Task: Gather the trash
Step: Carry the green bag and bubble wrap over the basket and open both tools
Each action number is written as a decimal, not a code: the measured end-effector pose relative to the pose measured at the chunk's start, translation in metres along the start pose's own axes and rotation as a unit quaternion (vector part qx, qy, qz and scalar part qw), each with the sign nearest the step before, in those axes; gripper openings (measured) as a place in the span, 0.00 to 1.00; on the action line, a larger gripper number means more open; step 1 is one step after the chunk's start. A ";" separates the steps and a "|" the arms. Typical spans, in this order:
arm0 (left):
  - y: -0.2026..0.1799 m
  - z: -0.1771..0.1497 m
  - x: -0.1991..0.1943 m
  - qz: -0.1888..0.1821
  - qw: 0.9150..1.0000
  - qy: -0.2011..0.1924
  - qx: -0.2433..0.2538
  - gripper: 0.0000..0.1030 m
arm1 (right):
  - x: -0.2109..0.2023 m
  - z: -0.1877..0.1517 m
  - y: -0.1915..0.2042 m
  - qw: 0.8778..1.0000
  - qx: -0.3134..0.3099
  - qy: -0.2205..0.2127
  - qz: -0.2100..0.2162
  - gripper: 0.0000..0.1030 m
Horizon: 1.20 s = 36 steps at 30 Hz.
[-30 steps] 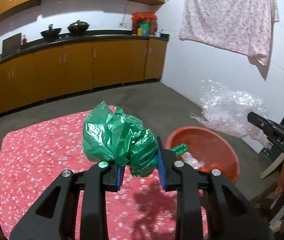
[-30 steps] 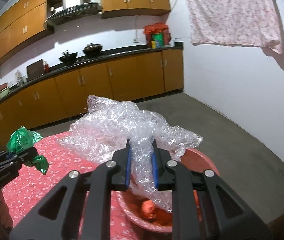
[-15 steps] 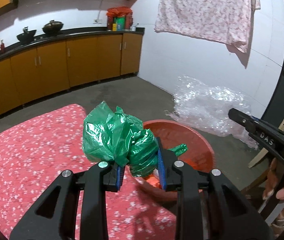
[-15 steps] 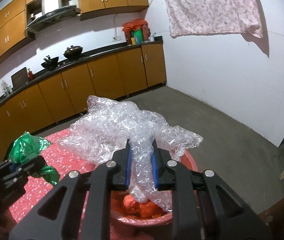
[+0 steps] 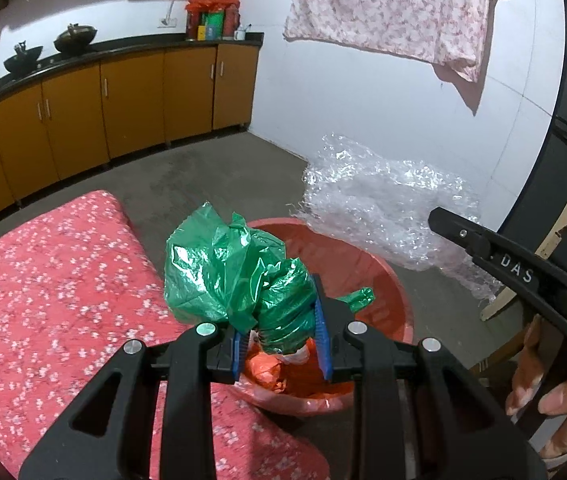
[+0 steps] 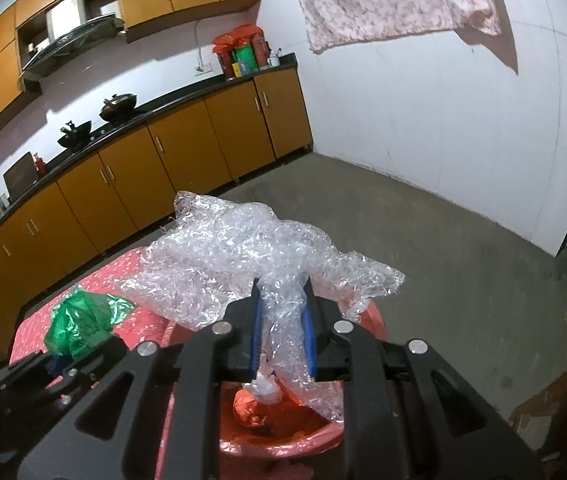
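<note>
My left gripper (image 5: pixel 281 326) is shut on a crumpled green plastic bag (image 5: pixel 231 272) and holds it above the near rim of a red tub (image 5: pixel 367 264) on the floor. The tub holds orange and white trash (image 5: pixel 275 368). My right gripper (image 6: pixel 283 334) is shut on a wad of clear bubble wrap (image 6: pixel 239 256) and holds it over the same red tub (image 6: pixel 283 436). The right gripper with the bubble wrap (image 5: pixel 383 208) shows at the right of the left wrist view. The green bag (image 6: pixel 83 320) shows at the left of the right wrist view.
A table with a red flowered cloth (image 5: pixel 43 280) stands to the left of the tub. Brown kitchen cabinets (image 5: pixel 123 96) line the far wall. A pink cloth (image 5: pixel 395 8) hangs on the white wall. Bare concrete floor (image 6: pixel 443 232) lies beyond the tub.
Both grippers have moved right from over the table to above the red tub, each still holding its load. The tub now lies right under both.
</note>
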<state>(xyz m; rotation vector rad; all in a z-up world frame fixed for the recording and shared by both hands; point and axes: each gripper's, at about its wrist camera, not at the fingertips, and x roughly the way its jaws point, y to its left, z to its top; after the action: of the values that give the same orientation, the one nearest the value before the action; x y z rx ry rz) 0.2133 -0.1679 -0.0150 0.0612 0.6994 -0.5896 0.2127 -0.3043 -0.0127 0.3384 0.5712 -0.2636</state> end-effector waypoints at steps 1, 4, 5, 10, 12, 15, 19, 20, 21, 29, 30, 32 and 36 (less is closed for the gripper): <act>-0.001 -0.001 0.005 -0.001 1.000 0.004 0.001 0.27 | 0.003 0.000 -0.003 1.000 0.003 0.002 -0.002 0.17; -0.004 0.000 0.015 -0.005 1.000 0.012 0.000 0.27 | 0.010 -0.001 -0.006 1.000 0.008 0.005 -0.007 0.17; -0.005 0.001 0.018 -0.005 1.000 0.014 0.001 0.27 | 0.013 -0.002 -0.008 1.000 0.010 0.006 -0.010 0.17; -0.009 0.001 0.031 -0.011 1.000 0.023 0.006 0.27 | 0.024 -0.005 -0.012 1.000 0.017 0.012 -0.013 0.17; -0.010 0.000 0.035 -0.012 1.000 0.026 0.009 0.27 | 0.028 -0.005 -0.011 1.000 0.016 0.013 -0.011 0.17; -0.012 0.001 0.042 -0.014 0.999 0.030 0.012 0.27 | 0.032 -0.006 -0.007 1.000 0.016 0.015 -0.008 0.17; -0.012 -0.002 0.050 -0.018 0.999 0.039 0.011 0.28 | 0.037 -0.007 -0.007 1.000 0.020 0.016 -0.002 0.18; -0.013 -0.002 0.051 -0.018 0.999 0.041 0.011 0.28 | 0.038 -0.006 -0.008 1.000 0.022 0.015 0.000 0.20; -0.013 -0.004 0.052 -0.018 0.999 0.043 0.011 0.28 | 0.039 -0.005 -0.010 1.000 0.024 0.014 0.002 0.21; -0.006 -0.010 0.057 -0.011 0.999 0.052 0.002 0.50 | 0.040 -0.007 -0.015 0.999 0.033 0.009 0.021 0.37; -0.004 -0.011 0.057 -0.009 0.999 0.053 0.000 0.50 | 0.039 -0.008 -0.016 0.999 0.035 0.009 0.021 0.39; 0.000 -0.013 0.055 -0.004 0.998 0.055 -0.005 0.52 | 0.038 -0.009 -0.017 0.999 0.036 0.007 0.020 0.42; 0.011 -0.015 0.046 0.009 0.998 0.053 -0.020 0.64 | 0.024 -0.012 -0.019 0.999 0.029 -0.014 0.004 0.64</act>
<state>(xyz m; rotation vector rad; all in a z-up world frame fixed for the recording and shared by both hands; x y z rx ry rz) 0.2380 -0.1772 -0.0568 0.0607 0.8121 -0.5576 0.2205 -0.3207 -0.0402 0.3926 0.5346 -0.2783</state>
